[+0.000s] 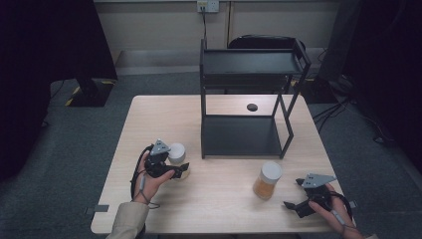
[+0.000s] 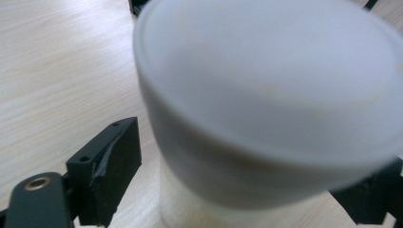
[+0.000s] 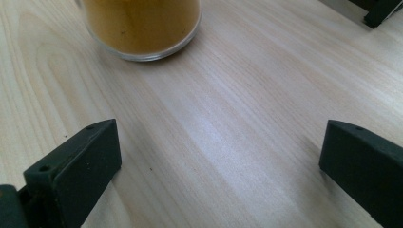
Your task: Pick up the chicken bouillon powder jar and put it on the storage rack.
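A lidded jar [image 1: 176,153] is set left on the table [image 1: 219,209], a second jar [image 1: 267,180] right, a shelf rack [image 1: 249,99] behind both.

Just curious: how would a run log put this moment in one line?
left gripper: around white-lidded jar | right gripper: open, empty | orange jar: on table

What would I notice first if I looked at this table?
Probably the tall black shelf rack standing at the far middle of the wooden table. Next, the jar of orange-brown stuff with a pale lid at the near right, just ahead of the right tool, whose jaws stand wide apart. At the near left, the left tool has its jaws on either side of a white-lidded jar.
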`<control>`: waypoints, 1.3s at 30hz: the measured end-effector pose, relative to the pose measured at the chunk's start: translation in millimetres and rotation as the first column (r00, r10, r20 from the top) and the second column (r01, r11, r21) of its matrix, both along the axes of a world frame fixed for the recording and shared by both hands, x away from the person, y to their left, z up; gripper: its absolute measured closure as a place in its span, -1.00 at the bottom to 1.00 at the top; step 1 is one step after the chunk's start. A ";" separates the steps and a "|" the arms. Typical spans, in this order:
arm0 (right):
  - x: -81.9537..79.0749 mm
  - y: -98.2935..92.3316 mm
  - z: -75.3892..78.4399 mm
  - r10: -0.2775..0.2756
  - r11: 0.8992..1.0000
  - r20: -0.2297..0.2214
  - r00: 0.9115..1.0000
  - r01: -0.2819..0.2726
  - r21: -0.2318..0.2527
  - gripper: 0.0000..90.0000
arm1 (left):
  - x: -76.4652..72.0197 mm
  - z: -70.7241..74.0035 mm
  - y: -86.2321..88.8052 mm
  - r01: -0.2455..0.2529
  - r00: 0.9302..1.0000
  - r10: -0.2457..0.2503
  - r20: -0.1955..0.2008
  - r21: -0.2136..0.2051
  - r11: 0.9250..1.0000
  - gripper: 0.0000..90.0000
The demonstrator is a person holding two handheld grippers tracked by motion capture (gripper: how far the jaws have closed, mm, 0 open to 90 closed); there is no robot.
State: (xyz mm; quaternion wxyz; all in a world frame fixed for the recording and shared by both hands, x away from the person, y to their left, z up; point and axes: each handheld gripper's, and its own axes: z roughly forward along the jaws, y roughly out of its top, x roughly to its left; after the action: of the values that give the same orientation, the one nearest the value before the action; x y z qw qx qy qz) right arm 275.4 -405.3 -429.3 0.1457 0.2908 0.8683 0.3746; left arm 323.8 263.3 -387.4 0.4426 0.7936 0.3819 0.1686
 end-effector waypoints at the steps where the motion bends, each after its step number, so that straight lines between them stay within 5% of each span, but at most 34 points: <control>1: 0.0 0.0 0.0 0.000 1.000 0.000 1.000 0.000 0.000 -1.00 | 1.0 0.2 0.1 0.001 1.000 -0.001 -0.002 -0.009 1.000 -0.66; 13: 0.0 0.0 0.0 0.000 1.000 0.000 1.000 0.000 0.000 -1.00 | 6.2 1.4 -3.4 0.021 0.999 -0.021 0.024 -0.006 1.000 -0.31; 28: 0.0 0.0 0.0 0.000 1.000 0.000 1.000 0.000 0.000 -1.00 | 8.0 8.4 -7.1 0.048 0.998 -0.050 0.039 0.047 0.998 -0.25; 39: 0.0 0.0 0.0 0.000 1.000 0.000 1.000 0.000 0.000 -1.00 | 11.7 12.2 -6.6 0.070 0.998 -0.070 0.004 0.019 0.997 -0.24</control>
State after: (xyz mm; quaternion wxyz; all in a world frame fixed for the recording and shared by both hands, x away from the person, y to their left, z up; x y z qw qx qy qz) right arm 275.3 -405.2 -429.3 0.1457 0.2910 0.8682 0.3746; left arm 335.5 256.7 -375.2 0.4414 0.8104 0.3512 0.1583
